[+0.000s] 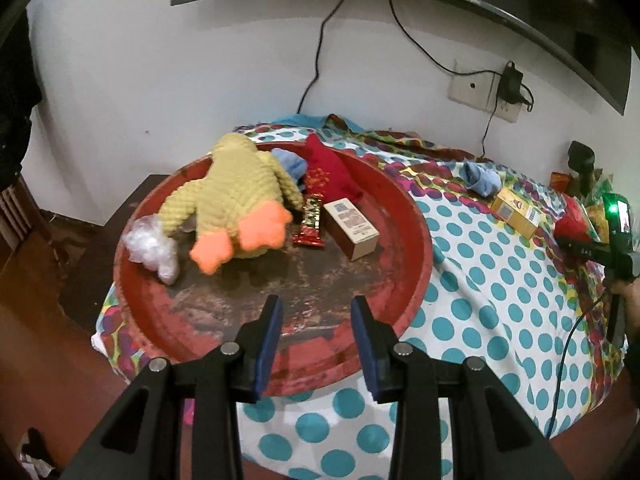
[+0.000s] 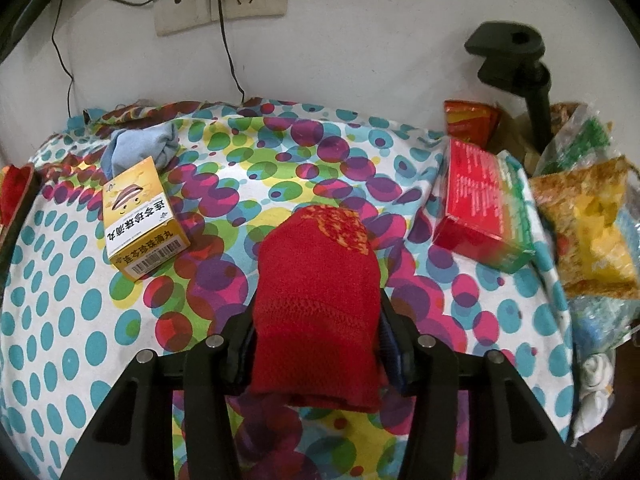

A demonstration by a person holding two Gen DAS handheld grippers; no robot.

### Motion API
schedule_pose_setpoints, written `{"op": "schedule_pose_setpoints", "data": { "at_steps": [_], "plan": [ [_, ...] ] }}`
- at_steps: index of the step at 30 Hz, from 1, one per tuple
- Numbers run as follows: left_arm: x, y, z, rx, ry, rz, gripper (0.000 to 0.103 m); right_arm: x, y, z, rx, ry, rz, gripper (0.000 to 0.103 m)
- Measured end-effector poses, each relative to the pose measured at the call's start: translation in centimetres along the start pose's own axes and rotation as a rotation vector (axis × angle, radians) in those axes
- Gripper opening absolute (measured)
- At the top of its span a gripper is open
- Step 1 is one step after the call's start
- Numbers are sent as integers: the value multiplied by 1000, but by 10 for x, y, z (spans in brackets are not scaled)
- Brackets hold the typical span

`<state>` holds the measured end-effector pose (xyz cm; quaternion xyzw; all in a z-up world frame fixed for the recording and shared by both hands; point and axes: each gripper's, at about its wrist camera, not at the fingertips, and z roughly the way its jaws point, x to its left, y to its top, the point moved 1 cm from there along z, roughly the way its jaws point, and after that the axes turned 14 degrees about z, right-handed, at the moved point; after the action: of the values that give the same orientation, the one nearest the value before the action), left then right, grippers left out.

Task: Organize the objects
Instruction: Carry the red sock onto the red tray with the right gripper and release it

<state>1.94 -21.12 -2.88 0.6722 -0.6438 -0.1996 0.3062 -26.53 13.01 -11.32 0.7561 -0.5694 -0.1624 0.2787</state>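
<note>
Our left gripper (image 1: 316, 316) is wide open and holds nothing, hanging just over the near rim of the red tray (image 1: 416, 240). Inside the tray, farther back, we see a yellow duck toy (image 1: 232, 188), a candy bar (image 1: 310, 220), a small box (image 1: 350, 228) and a red sock (image 1: 332, 172). Our right gripper (image 2: 316, 336) squeezes another red sock (image 2: 316, 304) above the dotted cloth (image 2: 60, 340). Right of the tray, past this sock, lie a yellow box (image 2: 140, 220) and a blue sock (image 2: 140, 148).

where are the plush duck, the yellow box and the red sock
plush duck (image 1: 236, 196), left wrist view, on its yellow back
yellow box (image 2: 138, 216), right wrist view, on its printed top face
red sock (image 2: 316, 300), right wrist view, on its middle
</note>
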Motion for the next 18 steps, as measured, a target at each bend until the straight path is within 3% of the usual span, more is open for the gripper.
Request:
{"op": "schedule_pose_setpoints", "data": {
  "at_steps": [8,18],
  "plan": [
    [14,-7,-10,-33,-5,-26,36,43,2,-45,-77,67,-76,47],
    [36,-18,-19,-43,1,-84,36,218,-12,-74,-11,364,-273,47]
  ]
}}
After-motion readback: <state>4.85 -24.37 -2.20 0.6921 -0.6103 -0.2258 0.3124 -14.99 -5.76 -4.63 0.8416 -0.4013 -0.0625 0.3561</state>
